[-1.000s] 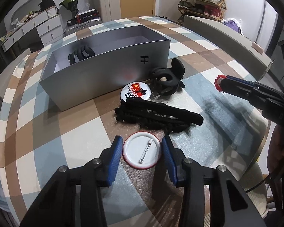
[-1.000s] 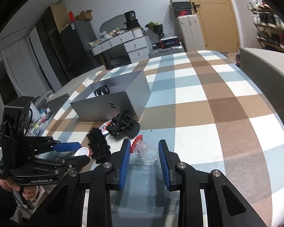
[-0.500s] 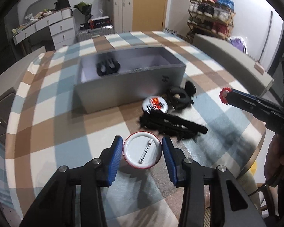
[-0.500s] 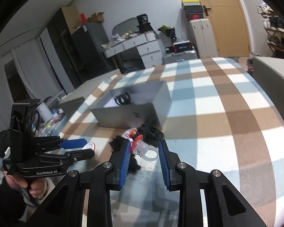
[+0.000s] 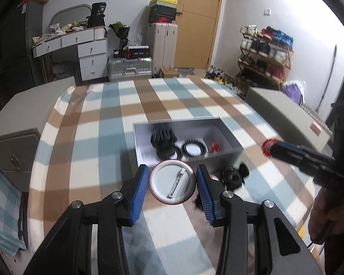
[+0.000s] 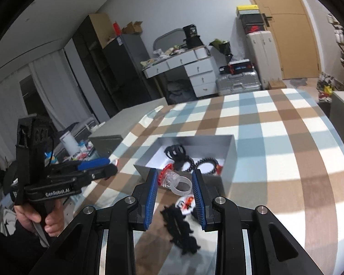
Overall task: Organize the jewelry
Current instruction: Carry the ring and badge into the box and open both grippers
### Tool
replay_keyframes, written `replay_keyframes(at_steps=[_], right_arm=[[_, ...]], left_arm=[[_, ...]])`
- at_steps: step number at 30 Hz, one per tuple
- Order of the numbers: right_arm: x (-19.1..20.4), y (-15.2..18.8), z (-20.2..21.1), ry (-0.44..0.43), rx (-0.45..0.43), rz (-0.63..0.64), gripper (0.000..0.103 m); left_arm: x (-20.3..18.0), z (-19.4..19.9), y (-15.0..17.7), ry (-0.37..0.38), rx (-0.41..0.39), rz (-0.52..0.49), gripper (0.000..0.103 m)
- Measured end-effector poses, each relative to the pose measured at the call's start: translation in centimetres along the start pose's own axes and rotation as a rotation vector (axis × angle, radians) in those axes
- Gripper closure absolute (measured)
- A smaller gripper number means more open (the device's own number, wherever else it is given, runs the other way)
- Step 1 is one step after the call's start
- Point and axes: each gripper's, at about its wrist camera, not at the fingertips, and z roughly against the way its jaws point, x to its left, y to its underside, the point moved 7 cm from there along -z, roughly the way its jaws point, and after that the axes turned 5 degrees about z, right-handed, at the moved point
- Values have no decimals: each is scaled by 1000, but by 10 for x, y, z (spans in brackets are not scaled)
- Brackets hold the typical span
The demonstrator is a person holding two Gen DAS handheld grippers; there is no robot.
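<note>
My left gripper (image 5: pixel 172 181) is shut on a round white pin badge (image 5: pixel 172 182), back side up, and holds it in the air just in front of the open grey box (image 5: pixel 229 155). The box holds a black claw clip (image 5: pixel 162 141), a black bracelet (image 5: pixel 193 147) and a small red piece (image 5: pixel 215 147). My right gripper (image 6: pixel 174 183) is shut on a clear plastic ring with a red top (image 6: pixel 175 181), raised near the box (image 6: pixel 229 155). On the cloth lie a black choker (image 6: pixel 180 226), a printed badge (image 6: pixel 187 202) and a black clip (image 5: pixel 234 176).
The table wears a brown, blue and white checked cloth (image 5: pixel 107 137). Grey chair backs stand at the left (image 5: pixel 23 119) and right (image 5: pixel 284 110). The other hand-held gripper shows in each view (image 6: pixel 57 178).
Both grippers have risen from the table with their items, and the views now look down into the box. The badge left the cloth in my left gripper.
</note>
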Motion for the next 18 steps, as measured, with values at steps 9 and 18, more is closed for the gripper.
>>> replay_keyframes(at_steps=[9, 18], right_arm=[[-14, -26, -32, -3, 16, 17, 74], [-38, -46, -57, -4, 11, 16, 74]], left_arm=[[-3, -30, -24, 51, -1, -3, 66], [-16, -64, -29, 114, 54, -12, 66]])
